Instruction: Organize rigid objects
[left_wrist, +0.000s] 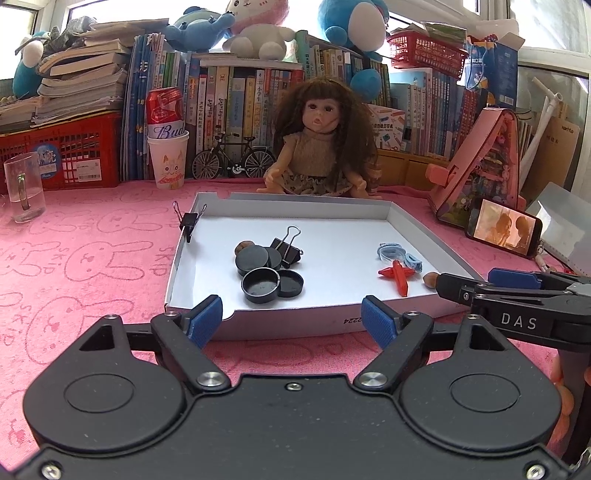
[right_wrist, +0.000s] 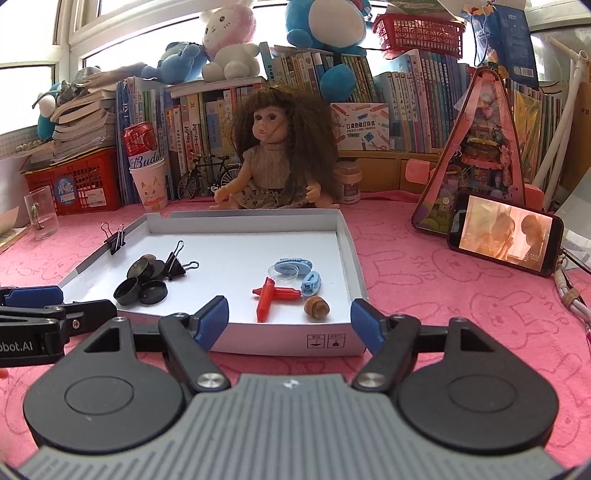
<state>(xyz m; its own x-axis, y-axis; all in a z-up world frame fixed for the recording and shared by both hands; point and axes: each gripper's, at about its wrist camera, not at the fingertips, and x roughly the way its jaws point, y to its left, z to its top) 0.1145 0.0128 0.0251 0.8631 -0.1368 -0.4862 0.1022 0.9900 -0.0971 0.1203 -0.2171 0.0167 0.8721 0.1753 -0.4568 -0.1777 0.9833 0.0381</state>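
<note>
A shallow white box lid (left_wrist: 258, 330) (right_wrist: 354, 273) lies on the pink cloth. In it lie several black round caps (left_wrist: 260, 284) (right_wrist: 151, 291), a black binder clip (left_wrist: 286, 249) (right_wrist: 175, 264), a red plastic piece (left_wrist: 397, 275) (right_wrist: 267, 299), blue hair clips (left_wrist: 400, 254) (right_wrist: 295, 267) and a brown nut (left_wrist: 430, 278) (right_wrist: 316, 306). Another binder clip (left_wrist: 189, 221) (right_wrist: 116, 236) is clipped on the lid's left wall. My left gripper (left_wrist: 291, 319) is open and empty before the lid's front edge. My right gripper (right_wrist: 290, 319) is open and empty at the front right corner.
A doll (left_wrist: 321, 147) sits behind the lid. A glass mug (left_wrist: 24, 192), a paper cup with a red can (left_wrist: 168, 158), a toy bicycle (left_wrist: 232, 158), a pink toy house (left_wrist: 484, 166) and a phone (left_wrist: 504, 227) stand around. Books and baskets fill the back.
</note>
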